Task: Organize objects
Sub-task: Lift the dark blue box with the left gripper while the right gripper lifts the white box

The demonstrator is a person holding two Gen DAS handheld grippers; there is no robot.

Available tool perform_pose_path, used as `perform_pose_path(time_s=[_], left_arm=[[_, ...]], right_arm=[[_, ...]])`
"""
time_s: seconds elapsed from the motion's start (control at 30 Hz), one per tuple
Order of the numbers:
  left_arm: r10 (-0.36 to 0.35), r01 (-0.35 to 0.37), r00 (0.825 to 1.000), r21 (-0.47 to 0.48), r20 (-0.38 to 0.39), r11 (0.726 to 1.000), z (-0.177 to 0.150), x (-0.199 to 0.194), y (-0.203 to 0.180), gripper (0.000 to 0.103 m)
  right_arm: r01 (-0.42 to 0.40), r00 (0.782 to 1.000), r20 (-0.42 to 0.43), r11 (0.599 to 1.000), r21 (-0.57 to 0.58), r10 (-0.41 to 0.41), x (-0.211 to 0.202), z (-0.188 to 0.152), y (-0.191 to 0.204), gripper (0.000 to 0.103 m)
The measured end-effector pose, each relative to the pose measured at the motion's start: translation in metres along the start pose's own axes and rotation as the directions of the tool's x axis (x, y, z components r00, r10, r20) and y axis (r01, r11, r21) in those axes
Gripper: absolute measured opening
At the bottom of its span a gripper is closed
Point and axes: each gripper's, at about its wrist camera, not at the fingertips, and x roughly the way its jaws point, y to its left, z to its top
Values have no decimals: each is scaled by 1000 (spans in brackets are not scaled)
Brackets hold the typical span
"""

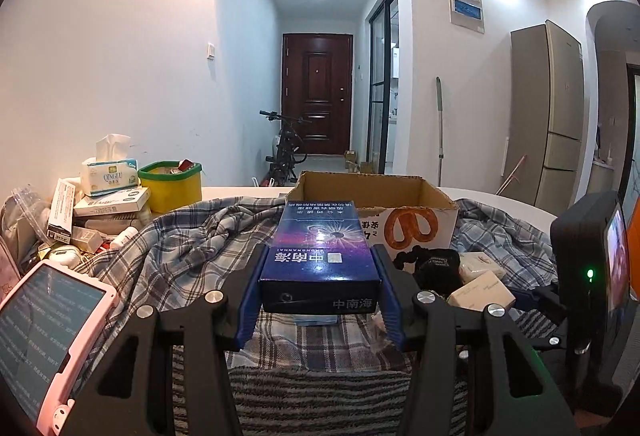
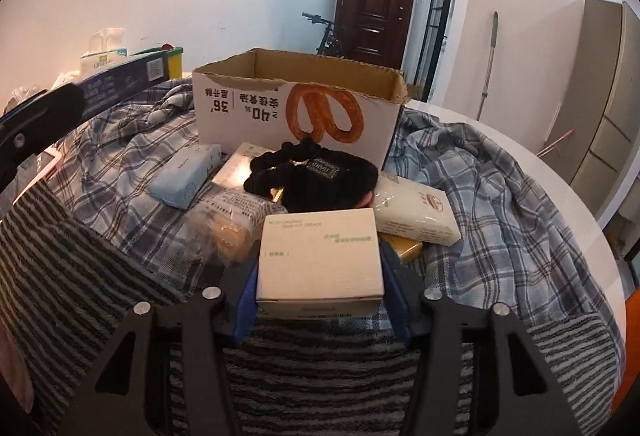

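**Both grippers loaded in front of the open carton**

Nearest the left wrist camera, the left gripper (image 1: 320, 280) pinches a long blue box (image 1: 320, 252) between its blue fingers (image 1: 249, 300), one pad against each long side. The box is held level above the plaid cloth (image 1: 192, 252), its far end reaching towards the cardboard carton (image 1: 400, 211) straight ahead. A yellow tub (image 1: 172, 191) and a tissue pack (image 1: 110, 175) stand ahead to the left.

The right gripper (image 2: 320, 276) clamps a white cream box (image 2: 320, 256) by its two sides. Just beyond it lie a black fuzzy item (image 2: 320, 175), a pale blue packet (image 2: 184, 175) to the left and a white packet (image 2: 416, 211) to the right, all short of the carton (image 2: 300, 107).
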Motion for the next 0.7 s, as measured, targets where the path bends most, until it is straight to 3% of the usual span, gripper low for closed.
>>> perform_pose_path(time_s=[0.13,0.23,0.33,0.5,0.7], left_arm=[[-1,1,1000,-1,-1,1000,0,0,-1,53],[-17,17,1000,-6,6,1000,0,-1,-2,53],[-15,15,1000,-9,24,1000,-1,-5,-1,53],[-19,19,999,-4,32,1000,-1,-7,-2,53],[-19,19,999,-3,33,1000,-1,-7,-2,53]], right_arm=[[-54,990,136,994,99,40,-23,1,-22,52],[-61,962,274,979,193,6,-45,-1,-41,52],[-63,934,356,963,262,-36,-58,-7,-54,52],[-55,951,309,961,270,-32,-48,-4,-54,52],[-44,937,344,958,284,-59,-56,-11,-55,52]])
